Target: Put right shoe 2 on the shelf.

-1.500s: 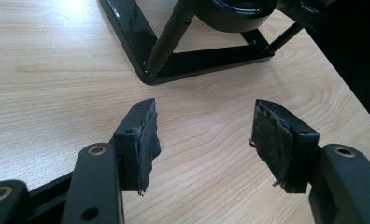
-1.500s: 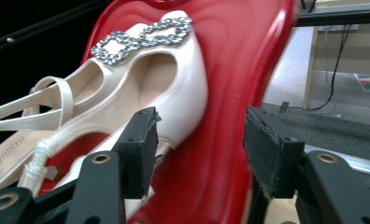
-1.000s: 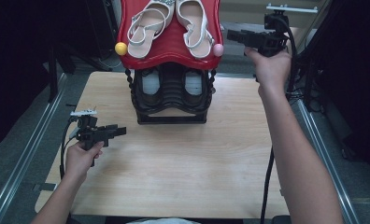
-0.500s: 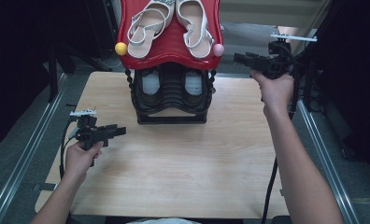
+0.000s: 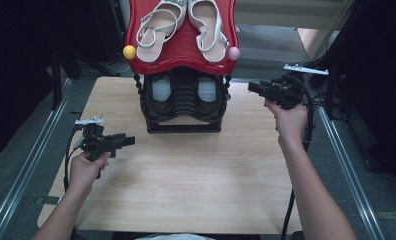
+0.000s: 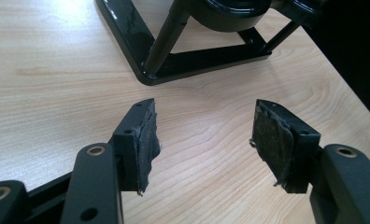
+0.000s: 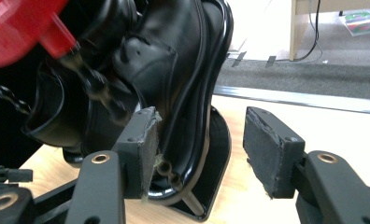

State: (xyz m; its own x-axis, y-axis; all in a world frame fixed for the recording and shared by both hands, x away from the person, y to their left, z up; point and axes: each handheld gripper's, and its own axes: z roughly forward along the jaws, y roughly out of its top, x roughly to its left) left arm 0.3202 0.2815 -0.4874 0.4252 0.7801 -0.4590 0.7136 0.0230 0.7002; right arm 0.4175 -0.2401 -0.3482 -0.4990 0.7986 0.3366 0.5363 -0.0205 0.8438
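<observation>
— Any brand or writing you can read on those shoes or the rack?

— None that I can make out. The black shoes (image 5: pixel 184 92) sit on the lower tier of the black rack (image 5: pixel 184 125), at the far middle of the table (image 5: pixel 196 185), and their insoles look pale and blank from above. The white sandals (image 5: pixel 186 25) on the red top shelf (image 5: pixel 183 52) show no legible label either.

— Where are your tongs?

— My right gripper (image 5: pixel 258 89) is just right of the rack, level with the lower tier, jaws pointing left at the black shoes. In the right gripper view the jaws stand well apart with nothing between them; the right-hand shoe's side (image 7: pixel 174 60) is close in front of the left pad, though I can't tell if it touches. My left gripper (image 5: pixel 127 140) is low over the near left of the table, pointing right, jaws wide and empty; in its own view the rack's near corner (image 6: pixel 148 74) lies just beyond them.

— What's different from a second ago?

— My right hand (image 5: pixel 288 117) has come down and toward me from high beside the red shelf, to the level of the black shoes. My left hand (image 5: pixel 86 167) has stayed where it was.
</observation>
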